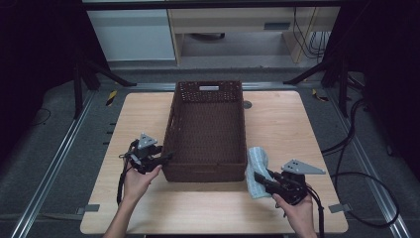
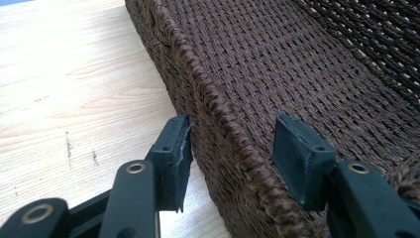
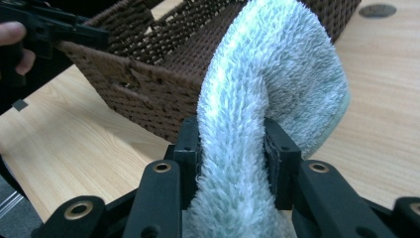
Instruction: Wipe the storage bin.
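The pale towel (image 3: 257, 99) is clamped between the pads of the right gripper (image 3: 233, 158), lifted just beside the basket's (image 1: 208, 173) near right corner, presumably for loading. The left gripper (image 2: 230, 148) is released, jaws straddling the near left rim without pressing (likely placed to steady it on the counter (image 1: 277, 119)).

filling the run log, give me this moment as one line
left tongs: open astride wicker basket rim | right tongs: shut on fluffy towel beside basket
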Tool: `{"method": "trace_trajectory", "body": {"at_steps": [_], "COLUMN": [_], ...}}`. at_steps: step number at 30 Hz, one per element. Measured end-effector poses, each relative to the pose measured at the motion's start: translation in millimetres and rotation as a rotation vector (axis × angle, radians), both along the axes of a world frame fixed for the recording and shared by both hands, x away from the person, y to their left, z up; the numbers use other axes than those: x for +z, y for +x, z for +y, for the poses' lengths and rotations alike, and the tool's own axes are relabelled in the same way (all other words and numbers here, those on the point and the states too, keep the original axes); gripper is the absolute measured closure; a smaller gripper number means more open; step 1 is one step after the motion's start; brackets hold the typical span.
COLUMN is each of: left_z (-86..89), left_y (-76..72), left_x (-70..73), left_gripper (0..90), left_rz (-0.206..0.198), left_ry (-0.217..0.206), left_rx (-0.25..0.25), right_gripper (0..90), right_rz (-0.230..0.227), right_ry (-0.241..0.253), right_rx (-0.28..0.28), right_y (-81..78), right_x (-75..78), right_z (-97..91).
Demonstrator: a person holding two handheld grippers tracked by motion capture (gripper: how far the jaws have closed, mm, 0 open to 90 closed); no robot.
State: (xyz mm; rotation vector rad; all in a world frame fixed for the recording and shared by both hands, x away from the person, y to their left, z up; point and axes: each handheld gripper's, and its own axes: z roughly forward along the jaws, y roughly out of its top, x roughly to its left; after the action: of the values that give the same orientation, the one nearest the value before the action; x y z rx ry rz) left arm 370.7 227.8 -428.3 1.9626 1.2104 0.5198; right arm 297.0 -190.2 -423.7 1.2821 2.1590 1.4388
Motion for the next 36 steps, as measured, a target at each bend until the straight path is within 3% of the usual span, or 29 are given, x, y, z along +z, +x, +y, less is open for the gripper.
{"method": "trace_trajectory", "body": {"at_steps": [9, 18, 22, 25, 29, 33, 36], "left_z": [-0.2, -0.6, -0.1, -0.1, 0.2, 0.2, 0.3], "left_y": [0.3, 1.3, 1.1, 0.9, 0.8, 0.6, 0.3], "left_x": [-0.8, -1.8, -2.1, -2.1, -2.0, -1.8, -1.5], "left_gripper": [48.5, 48.2, 48.2, 48.3, 48.3, 48.5, 49.2], "left_rz": [0.000, 0.009, 0.009, 0.008, 0.007, 0.006, 0.006], "left_ry": [-0.001, -0.008, -0.012, -0.011, -0.012, -0.014, -0.015], "left_rx": [-0.002, -0.005, -0.006, -0.007, -0.007, -0.008, -0.009], "right_gripper": [66.4, 66.3, 66.1, 65.9, 65.6, 65.4, 65.1], "right_rz": [0.080, 0.158, 0.161, 0.149, 0.123, 0.106, 0.110], "right_ry": [-0.083, -0.174, -0.172, -0.162, -0.129, -0.154, -0.146], "right_rx": [0.014, 0.017, 0.017, 0.001, -0.059, -0.129, -0.176], "right_y": [6.9, 19.7, 22.3, 22.5, 24.7, 27.3, 29.5], "right_x": [-27.2, -51.4, -51.2, -47.1, -38.4, -33.8, -32.8], "right_z": [14.2, 16.9, 17.4, 11.0, -9.0, -32.2, -47.5]}}
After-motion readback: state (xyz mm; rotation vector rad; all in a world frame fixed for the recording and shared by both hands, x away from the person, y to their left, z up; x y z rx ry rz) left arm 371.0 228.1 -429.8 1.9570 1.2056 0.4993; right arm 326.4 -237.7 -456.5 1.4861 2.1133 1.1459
